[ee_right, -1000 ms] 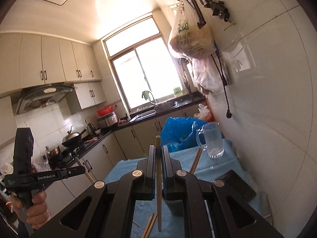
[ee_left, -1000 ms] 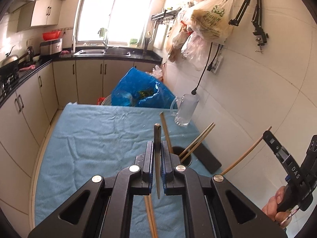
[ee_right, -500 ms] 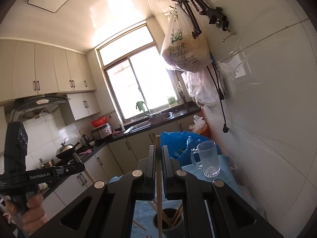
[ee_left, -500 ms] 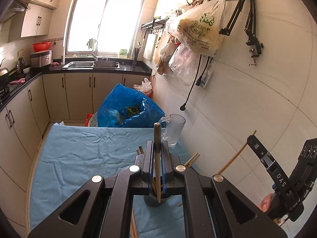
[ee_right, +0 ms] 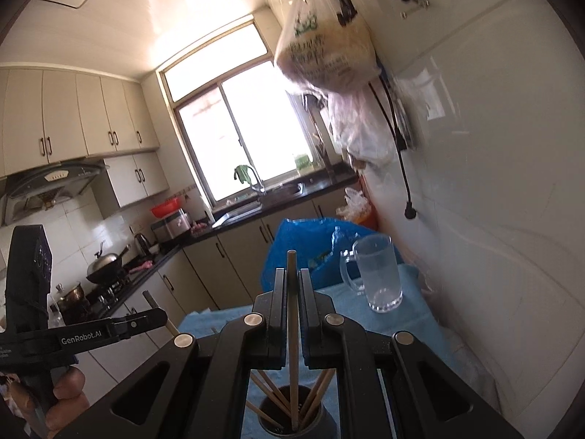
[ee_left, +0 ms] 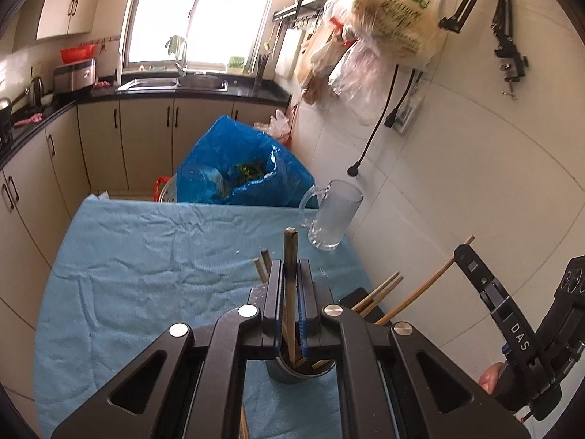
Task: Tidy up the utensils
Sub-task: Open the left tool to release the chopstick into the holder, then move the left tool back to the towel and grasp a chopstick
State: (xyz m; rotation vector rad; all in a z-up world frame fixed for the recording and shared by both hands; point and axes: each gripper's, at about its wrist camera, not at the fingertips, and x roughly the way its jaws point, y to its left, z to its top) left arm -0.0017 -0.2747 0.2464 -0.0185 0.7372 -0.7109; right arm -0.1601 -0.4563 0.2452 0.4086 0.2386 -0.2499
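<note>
In the left wrist view my left gripper is shut on a dark brown chopstick that stands upright, its lower end over the mouth of a dark grey holder cup with several chopsticks in it. My right gripper shows at the right, a pale chopstick slanting down from it toward the cup. In the right wrist view my right gripper is shut on that light wooden chopstick, whose lower end reaches into the holder cup. My left gripper comes in from the left.
A glass mug stands near the tiled wall on the blue tablecloth. A blue plastic bag sits beyond the table's far edge. A black flat object lies behind the cup. Loose chopsticks lie under my left gripper.
Both grippers have moved over the holder cup with their chopsticks; the cup, earlier ahead and to the right, now sits right under both sets of jaws.
</note>
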